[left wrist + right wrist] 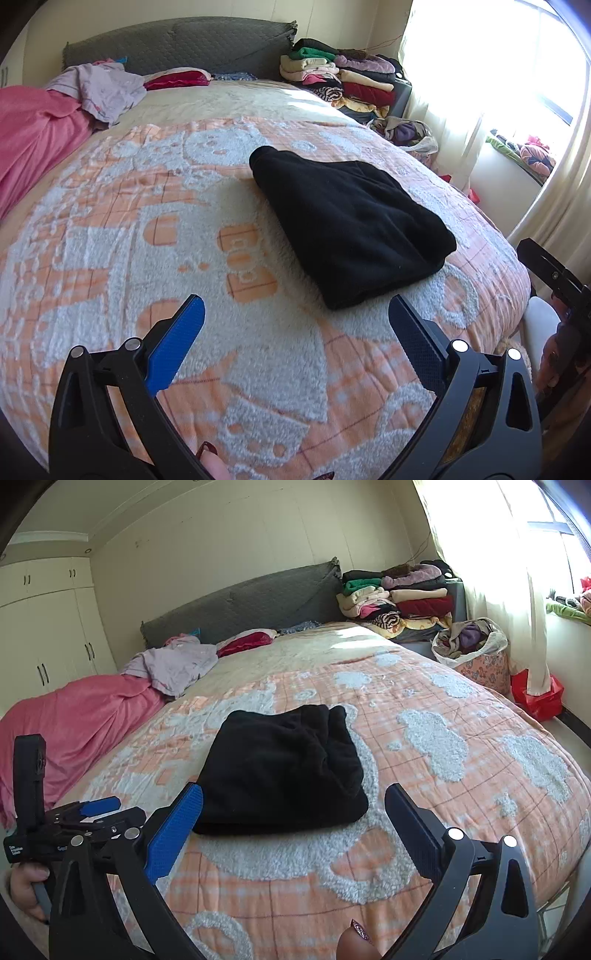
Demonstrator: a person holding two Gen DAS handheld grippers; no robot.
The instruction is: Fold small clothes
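A black garment (351, 221) lies folded in a flat bundle on the orange-and-white blanket (147, 240); it also shows in the right wrist view (284, 771). My left gripper (295, 317) is open and empty, hovering just short of the bundle's near corner. My right gripper (293, 805) is open and empty, its fingertips level with the bundle's near edge. The left gripper's body (74, 819) shows at the left of the right wrist view.
A pink sheet (33, 136) and a lilac garment (103, 86) lie at the bed's far left. A stack of folded clothes (343, 77) sits beside the grey headboard (177, 44). A bag of clothes (469, 638) and a red bag (535, 698) stand by the curtain.
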